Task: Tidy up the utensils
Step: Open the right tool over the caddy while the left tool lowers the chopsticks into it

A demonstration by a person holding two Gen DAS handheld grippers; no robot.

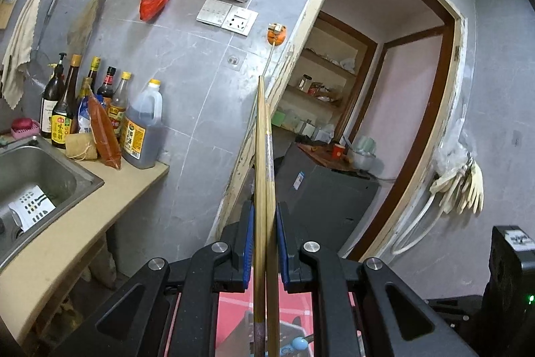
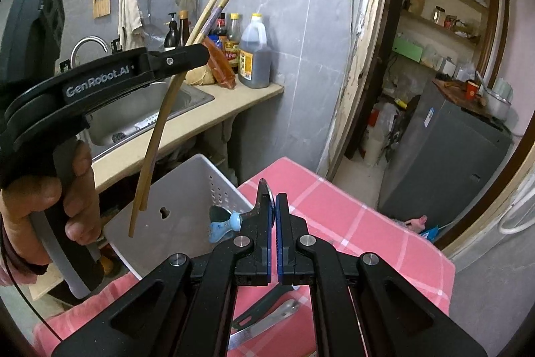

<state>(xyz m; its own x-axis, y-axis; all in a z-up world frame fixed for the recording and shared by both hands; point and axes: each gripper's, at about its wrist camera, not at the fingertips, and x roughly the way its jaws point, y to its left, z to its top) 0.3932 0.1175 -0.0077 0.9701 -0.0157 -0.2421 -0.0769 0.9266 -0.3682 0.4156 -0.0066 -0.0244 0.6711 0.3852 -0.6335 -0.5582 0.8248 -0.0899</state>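
Observation:
A pair of long wooden chopsticks [image 1: 264,139] runs up between the blue pads of my left gripper [image 1: 264,209], which is shut on them. In the right wrist view that left gripper [image 2: 197,54] is at the upper left in a person's hand [image 2: 50,206]. There the chopsticks [image 2: 157,136] slant down over a white perforated basket [image 2: 187,189]. A blue-handled utensil [image 2: 220,225] lies in the basket. My right gripper [image 2: 272,199] is shut on a thin metal utensil [image 2: 266,189], seen edge-on, beside the basket and above the pink checked cloth [image 2: 351,223].
A dark-handled tool and a metal blade [image 2: 264,322] lie on the cloth under my right gripper. A steel sink [image 2: 133,116] and sauce bottles [image 2: 254,52] occupy the counter behind. A grey appliance [image 2: 444,156] stands by the doorway at right.

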